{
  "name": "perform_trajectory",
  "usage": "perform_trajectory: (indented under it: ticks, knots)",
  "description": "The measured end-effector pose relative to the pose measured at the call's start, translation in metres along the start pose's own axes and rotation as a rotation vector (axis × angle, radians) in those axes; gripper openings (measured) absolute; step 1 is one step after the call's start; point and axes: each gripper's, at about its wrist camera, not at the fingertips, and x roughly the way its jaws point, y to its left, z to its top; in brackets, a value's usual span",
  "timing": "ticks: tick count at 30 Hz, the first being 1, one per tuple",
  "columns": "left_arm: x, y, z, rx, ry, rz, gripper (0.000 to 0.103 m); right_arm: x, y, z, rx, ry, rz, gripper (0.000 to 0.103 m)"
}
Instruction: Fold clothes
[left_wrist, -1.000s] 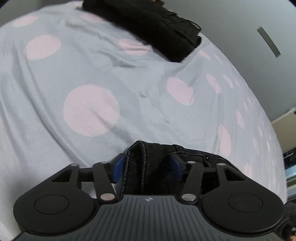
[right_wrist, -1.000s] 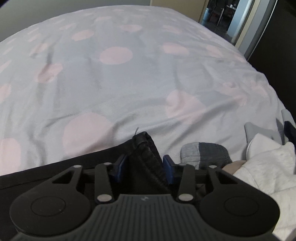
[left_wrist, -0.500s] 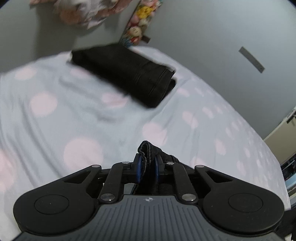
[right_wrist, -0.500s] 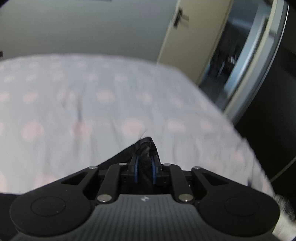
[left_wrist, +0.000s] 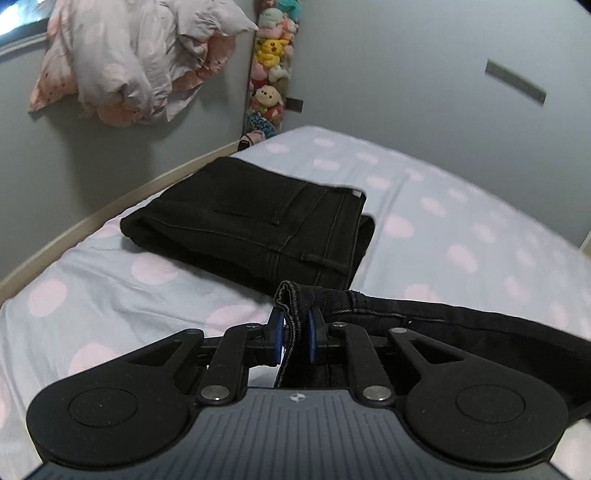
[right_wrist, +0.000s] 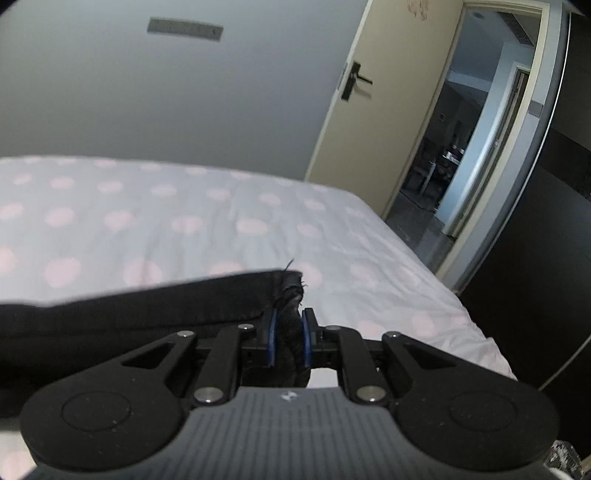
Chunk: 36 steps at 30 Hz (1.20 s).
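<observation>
pinching the dark garment (left_wrist: 436, 317) at both ends, i hold it up above the bed (left_wrist: 461, 206). my left gripper (left_wrist: 295, 325) has its blue pads pressed together on a bunched, stitched edge of the cloth, which sticks up just past the pads and then runs off to the right of that view in a long dark band. my right gripper (right_wrist: 288, 328) is clamped the same way on another edge of the dark garment (right_wrist: 147, 299), a frayed corner with loose threads poking up above the pads, and from there the cloth stretches away to the left of that view, its far part blurred.

the bed wears a pale sheet with pink dots (right_wrist: 192, 225), lightly creased. on it, beyond my left gripper and towards the bed's far edge, lies a pair of black jeans (left_wrist: 251, 221), already folded into a flat rectangle with a back pocket and seams facing up. it sits apart from the garment i hold.

behind the bed is a grey wall, with a crumpled pink and white bundle of bedding (left_wrist: 136, 62) against it and a column of soft toys (left_wrist: 271, 70) beside that. in the right view an open door (right_wrist: 354, 107) with a dark handle shows a dim room beyond.
</observation>
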Motion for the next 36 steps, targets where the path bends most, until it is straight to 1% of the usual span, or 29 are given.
perform_trajectory:
  ticks: [3, 6, 7, 8, 10, 11, 12, 13, 14, 16, 18, 21, 22, 28, 29, 31, 33, 35, 36]
  knots:
    - [0.018, -0.001, -0.003, 0.006, 0.007, 0.018, 0.016, 0.026, 0.01, -0.002, -0.004, -0.014, -0.037, 0.015]
    - [0.029, -0.004, -0.005, 0.022, 0.008, 0.024, 0.016, 0.049, 0.022, 0.006, -0.009, -0.031, -0.043, 0.016]
    - [0.033, -0.004, -0.007, 0.019, 0.015, 0.023, 0.019, 0.056, 0.026, 0.01, -0.01, -0.04, -0.041, 0.02]
    - [0.036, -0.003, -0.008, 0.013, 0.023, 0.019, 0.022, 0.061, 0.03, 0.013, -0.012, -0.044, -0.054, 0.023]
    - [0.037, 0.001, -0.012, 0.002, 0.037, 0.009, 0.027, 0.07, 0.036, 0.018, -0.016, -0.049, -0.088, 0.037]
    - [0.035, 0.003, -0.015, -0.002, 0.045, 0.003, 0.033, 0.072, 0.037, 0.019, -0.014, -0.049, -0.111, 0.042]
    - [0.031, 0.007, -0.019, -0.007, 0.05, -0.003, 0.037, 0.074, 0.034, 0.018, 0.001, -0.044, -0.107, 0.05]
    - [0.026, 0.011, -0.023, -0.012, 0.055, -0.009, 0.047, 0.075, 0.031, 0.016, 0.019, -0.039, -0.096, 0.051]
    - [0.021, 0.015, -0.028, -0.018, 0.059, -0.014, 0.054, 0.075, 0.028, 0.012, 0.03, -0.027, -0.086, 0.051]
    - [0.008, 0.021, -0.038, -0.025, 0.064, -0.032, 0.055, 0.075, 0.021, 0.001, 0.053, 0.006, -0.066, 0.051]
    - [-0.008, 0.029, -0.049, -0.034, 0.09, -0.052, 0.057, 0.069, 0.013, -0.018, 0.093, 0.058, -0.039, 0.051]
    - [-0.034, 0.041, -0.066, -0.055, 0.133, -0.086, 0.06, 0.052, 0.005, -0.054, 0.127, 0.154, 0.041, 0.051]
    - [-0.043, 0.045, -0.071, -0.064, 0.149, -0.095, 0.063, 0.044, 0.003, -0.067, 0.128, 0.184, 0.068, 0.051]
    - [-0.085, 0.065, -0.112, -0.15, 0.255, -0.15, 0.07, -0.029, -0.01, -0.141, 0.098, 0.31, 0.247, 0.052]
    - [-0.09, 0.068, -0.12, -0.163, 0.276, -0.163, 0.072, -0.042, -0.015, -0.151, 0.1, 0.33, 0.274, 0.053]
    - [-0.101, 0.074, -0.136, -0.19, 0.317, -0.189, 0.073, -0.068, -0.027, -0.169, 0.105, 0.373, 0.333, 0.06]
    - [-0.108, 0.078, -0.151, -0.203, 0.344, -0.213, 0.073, -0.092, -0.042, -0.184, 0.115, 0.401, 0.38, 0.061]
    - [-0.113, 0.083, -0.165, -0.207, 0.362, -0.229, 0.073, -0.117, -0.059, -0.196, 0.118, 0.423, 0.409, 0.062]
    - [-0.116, 0.083, -0.17, -0.192, 0.36, -0.226, 0.073, -0.131, -0.069, -0.204, 0.119, 0.434, 0.419, 0.062]
